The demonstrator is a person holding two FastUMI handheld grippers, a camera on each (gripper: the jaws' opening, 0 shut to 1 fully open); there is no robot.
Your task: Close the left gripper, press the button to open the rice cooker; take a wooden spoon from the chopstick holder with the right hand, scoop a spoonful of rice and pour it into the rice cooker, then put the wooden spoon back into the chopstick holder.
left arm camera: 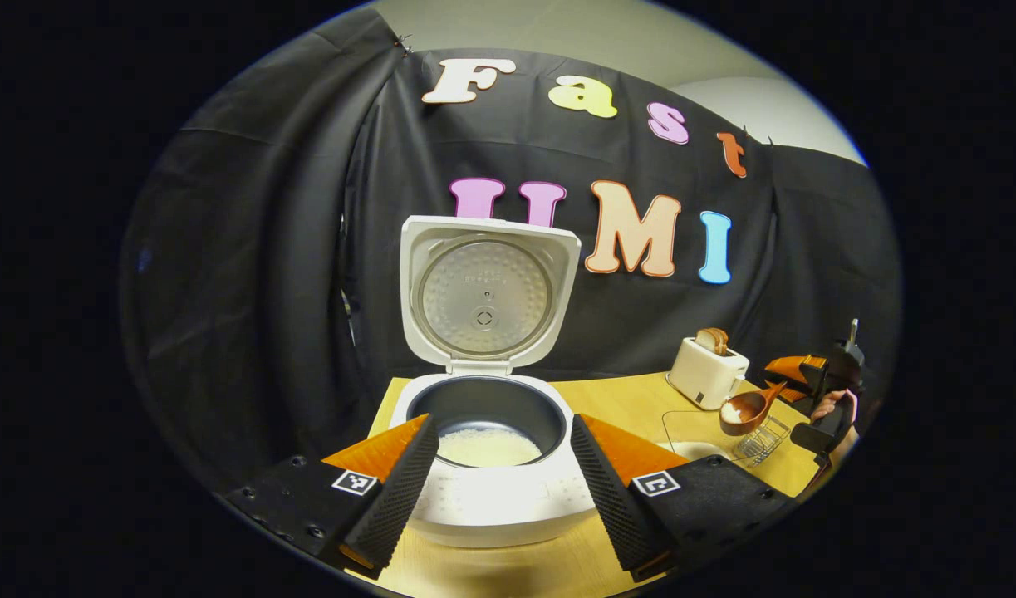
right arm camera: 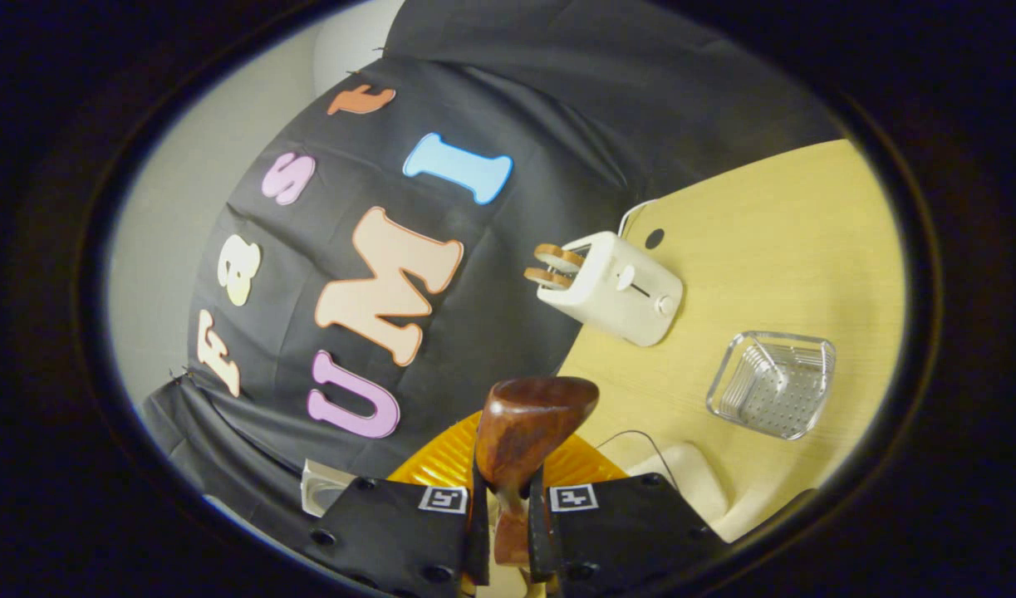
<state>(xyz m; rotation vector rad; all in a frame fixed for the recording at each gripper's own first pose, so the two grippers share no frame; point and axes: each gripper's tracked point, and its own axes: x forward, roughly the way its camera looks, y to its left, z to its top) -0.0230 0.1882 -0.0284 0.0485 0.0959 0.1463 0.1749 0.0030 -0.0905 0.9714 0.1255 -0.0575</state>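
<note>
Your left gripper [left arm camera: 501,473] hangs wide open, empty, its fingers flanking the rice cooker [left arm camera: 491,448], whose lid stands up with rice lying in the pot. Your right gripper [right arm camera: 508,523] pinches the wooden spoon [right arm camera: 524,432] by its handle; seen from the left gripper view, the bowl carries rice, right of the cooker. Risk: the right gripper view sits rolled hard over, so any further tilt could spill grains before the pot. Pale wood table [right arm camera: 773,249]; toaster [right arm camera: 615,286] and wire chopstick holder [right arm camera: 773,382] right of the cooker; dark cloth behind.
</note>
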